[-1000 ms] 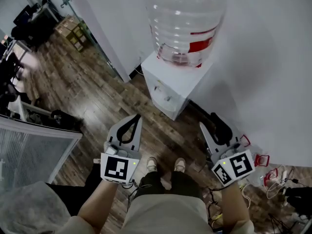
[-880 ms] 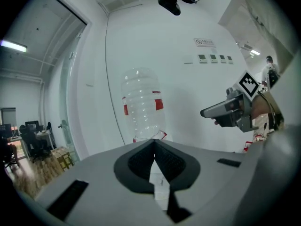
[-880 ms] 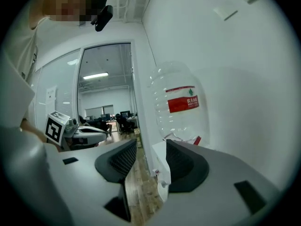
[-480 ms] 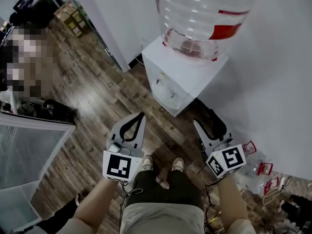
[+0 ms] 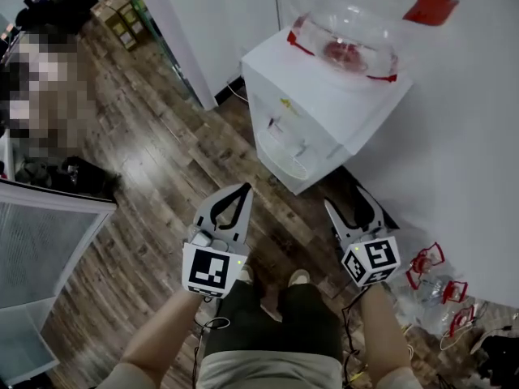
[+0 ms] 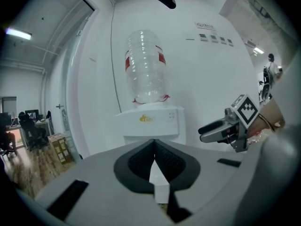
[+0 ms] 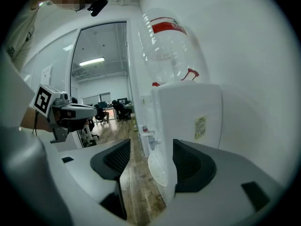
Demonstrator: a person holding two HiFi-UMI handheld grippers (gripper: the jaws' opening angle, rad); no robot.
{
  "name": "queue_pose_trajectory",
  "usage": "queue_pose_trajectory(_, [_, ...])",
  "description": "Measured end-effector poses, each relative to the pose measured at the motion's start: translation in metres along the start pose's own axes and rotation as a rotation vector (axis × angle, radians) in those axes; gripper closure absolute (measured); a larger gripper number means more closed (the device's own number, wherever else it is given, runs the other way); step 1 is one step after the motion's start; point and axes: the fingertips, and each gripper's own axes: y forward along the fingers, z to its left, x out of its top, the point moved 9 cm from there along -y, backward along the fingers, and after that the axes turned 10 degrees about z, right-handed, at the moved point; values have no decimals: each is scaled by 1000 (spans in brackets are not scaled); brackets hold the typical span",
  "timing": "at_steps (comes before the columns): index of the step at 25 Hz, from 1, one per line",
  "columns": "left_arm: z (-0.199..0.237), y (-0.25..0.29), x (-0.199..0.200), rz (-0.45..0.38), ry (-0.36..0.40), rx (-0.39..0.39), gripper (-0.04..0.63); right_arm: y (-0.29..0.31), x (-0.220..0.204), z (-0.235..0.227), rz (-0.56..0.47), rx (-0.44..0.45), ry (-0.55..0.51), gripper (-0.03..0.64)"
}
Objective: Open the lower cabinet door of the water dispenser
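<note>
Head view: the water dispenser [image 5: 324,120] stands against the white wall, with its bottle [image 5: 349,23] seated on top and its drip tray [image 5: 284,164] on the front face. The lower cabinet door sits below that tray on the dispenser's front. No view shows it: it is foreshortened out of sight from above and hidden by the gripper bodies in both gripper views.

The left gripper [image 5: 242,191] hangs in front of the dispenser, jaws pressed together on nothing. The right gripper [image 5: 345,199] is near the dispenser's front corner. Its jaws are spread wide, have just been opening, and have nothing between them.

Assessment: the door is probably a light, rigid, smooth plastic panel on hinges, held by a catch. It should be taken at its free edge or a recess, though neither can be confirmed. The bottle looks nearly empty, so a hard pull may shift the whole dispenser.

Change against a second ago: the dispenser fills more of the head view, the bottle's upper part is now cut off, both grippers are closer to the dispenser's base, and the right jaws are wider.
</note>
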Motion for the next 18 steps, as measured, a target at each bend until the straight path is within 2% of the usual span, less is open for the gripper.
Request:
queue_pose_trajectory(6, [-3, 33, -68, 26, -12, -4, 589, 47, -73, -18, 38, 6, 19, 314])
queue_pose_trajectory(12, [-4, 60, -134, 45, -21, -5, 589, 93, -137, -33, 93, 11, -37, 318])
queue_pose_trajectory(18, [-4, 96, -196, 19, -30, -9, 589, 133, -195, -44, 122, 3, -75, 314])
